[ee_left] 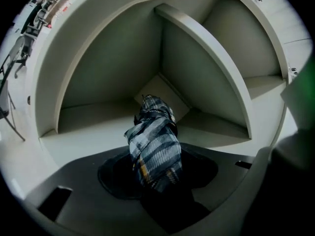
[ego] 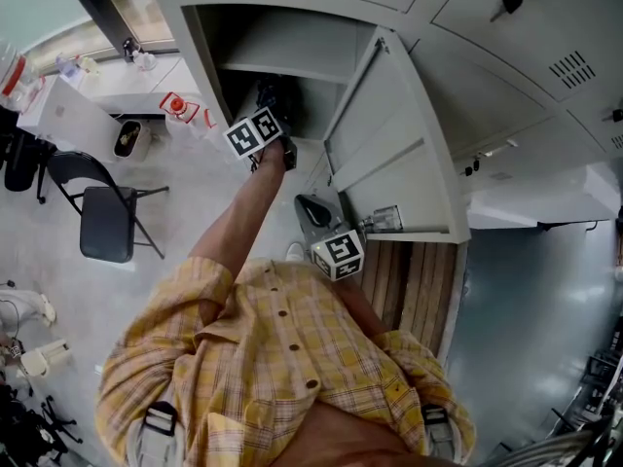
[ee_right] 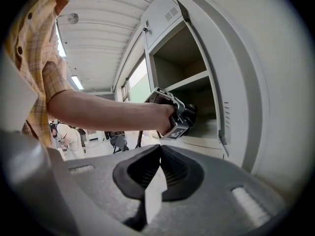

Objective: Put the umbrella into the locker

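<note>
Inside the locker, left gripper clamped on the umbrella
Folded up, blue-grey plaid, bit of orange; right gripper pinched closed, empty.

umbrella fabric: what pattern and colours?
Plaid: dark blue and grey-white stripes with thin orange lines. The umbrella shows best in the left gripper view.

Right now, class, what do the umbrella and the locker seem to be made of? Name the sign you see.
The umbrella looks like woven fabric, matte, in a blue-grey plaid; it bunches in soft folds. The locker is probably painted sheet metal, smooth and pale grey, judging by its thin flat walls and thin shelf.
</note>
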{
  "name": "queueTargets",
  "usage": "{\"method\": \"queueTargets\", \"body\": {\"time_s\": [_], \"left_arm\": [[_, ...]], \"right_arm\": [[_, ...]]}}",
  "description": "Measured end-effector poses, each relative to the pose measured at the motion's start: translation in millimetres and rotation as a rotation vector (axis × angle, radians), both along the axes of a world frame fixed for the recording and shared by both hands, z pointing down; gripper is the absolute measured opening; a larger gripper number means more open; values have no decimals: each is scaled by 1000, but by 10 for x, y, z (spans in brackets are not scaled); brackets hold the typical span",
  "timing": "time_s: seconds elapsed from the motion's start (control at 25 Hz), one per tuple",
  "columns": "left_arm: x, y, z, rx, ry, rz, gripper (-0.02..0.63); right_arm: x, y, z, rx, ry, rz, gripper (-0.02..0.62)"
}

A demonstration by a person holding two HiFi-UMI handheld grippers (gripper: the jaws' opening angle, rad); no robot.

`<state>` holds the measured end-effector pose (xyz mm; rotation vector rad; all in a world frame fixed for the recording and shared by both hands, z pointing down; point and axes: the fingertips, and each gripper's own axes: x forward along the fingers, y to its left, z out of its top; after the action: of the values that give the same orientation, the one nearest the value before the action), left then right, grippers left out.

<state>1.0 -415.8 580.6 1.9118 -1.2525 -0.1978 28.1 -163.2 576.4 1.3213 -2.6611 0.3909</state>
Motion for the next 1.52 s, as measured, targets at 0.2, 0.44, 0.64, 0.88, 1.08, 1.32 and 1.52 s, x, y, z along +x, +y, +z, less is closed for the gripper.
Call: {"method": "queueTargets", "body": {"time_s": [0.2,0.44,0.64,0.88,1.08,1.32,1.52], "left_arm": [[34,-85,-39,-18,-13,-7,184],[51,-149,-48,-19,-43,-8,190],[64,-154,-31,-43,-30,8,242],[69,-223,-287,43,-119,43,242],[22,-157,-244,22,-118,42,242],[-26,-56,-300,54,-190,43,239],[-45,109,-395,98,-263,76,98]], "right_arm": [[11,-12,-8,3,-3,1,-2],[26,-32,-5,0,-7,0,-2],[30,-51,5,-1,-9,-3,-2],[-2,-75,2,1,-13,-12,-2],[-28,-44,-14,2,-12,-16,-2],[-31,14,-28,7,-11,-12,-2],[-55,75,-66,15,-10,-14,-2]]}}
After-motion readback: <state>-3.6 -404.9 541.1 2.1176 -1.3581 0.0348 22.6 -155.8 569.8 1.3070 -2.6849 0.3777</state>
